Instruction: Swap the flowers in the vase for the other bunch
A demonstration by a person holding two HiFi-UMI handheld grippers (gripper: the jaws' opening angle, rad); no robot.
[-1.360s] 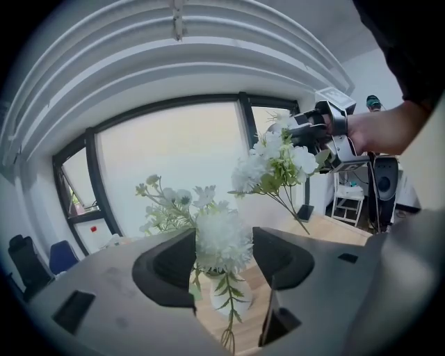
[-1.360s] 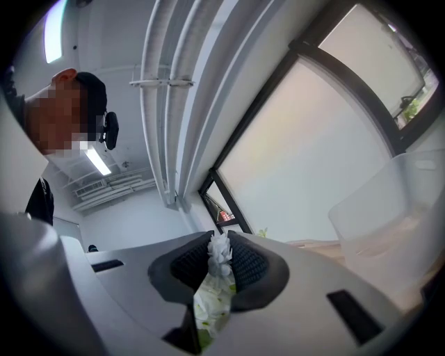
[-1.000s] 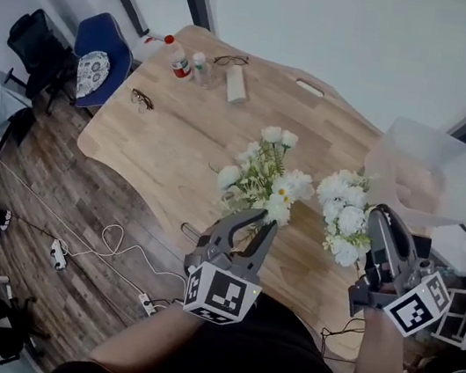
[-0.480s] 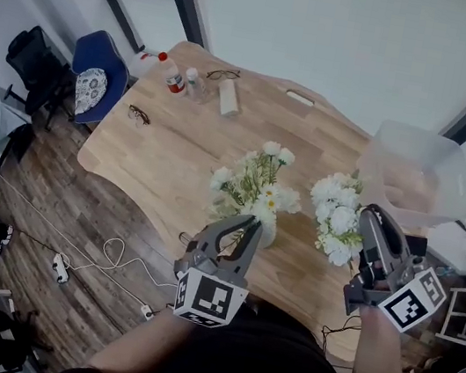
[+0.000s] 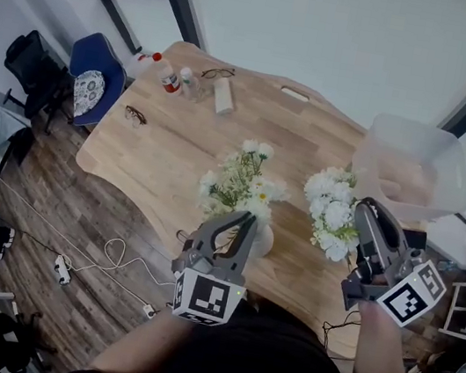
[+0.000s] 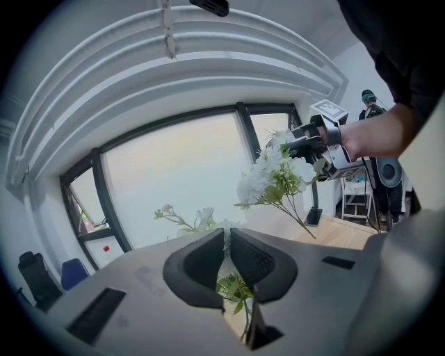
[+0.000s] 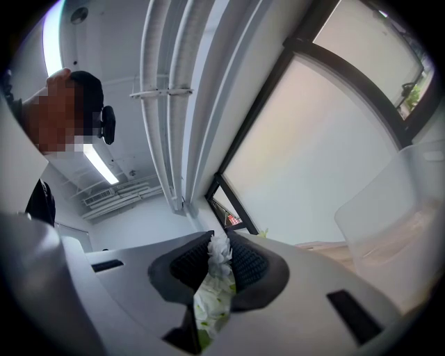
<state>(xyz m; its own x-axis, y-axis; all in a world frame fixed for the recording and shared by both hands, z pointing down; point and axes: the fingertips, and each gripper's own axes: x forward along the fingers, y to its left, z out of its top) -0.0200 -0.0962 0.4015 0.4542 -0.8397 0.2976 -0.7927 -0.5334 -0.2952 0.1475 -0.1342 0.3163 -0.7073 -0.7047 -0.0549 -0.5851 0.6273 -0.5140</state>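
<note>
A bunch of small white flowers with green leaves [image 5: 239, 178] stands in a pale vase [image 5: 262, 240] near the table's front edge. My left gripper [image 5: 243, 220] is at the base of that bunch. Its jaws have just been closing, and in the left gripper view my left gripper [image 6: 227, 238] is pinching green stems [image 6: 233, 286]. My right gripper [image 5: 361, 211] holds a second bunch of fuller white blooms [image 5: 332, 208] in the air to the right of the vase. In the right gripper view that bunch's white and green stem end [image 7: 214, 292] sits clamped in my right gripper [image 7: 220, 245].
A clear plastic bin [image 5: 410, 168] stands at the table's right end. At the far left end are bottles [image 5: 167, 78], a white object [image 5: 222, 96] and two pairs of glasses [image 5: 136, 116]. A blue chair [image 5: 92, 72] and cables [image 5: 105, 252] are on the floor to the left.
The left jaws have closed from a wide gap onto the stems above the vase. The right gripper with its bunch has barely moved.
</note>
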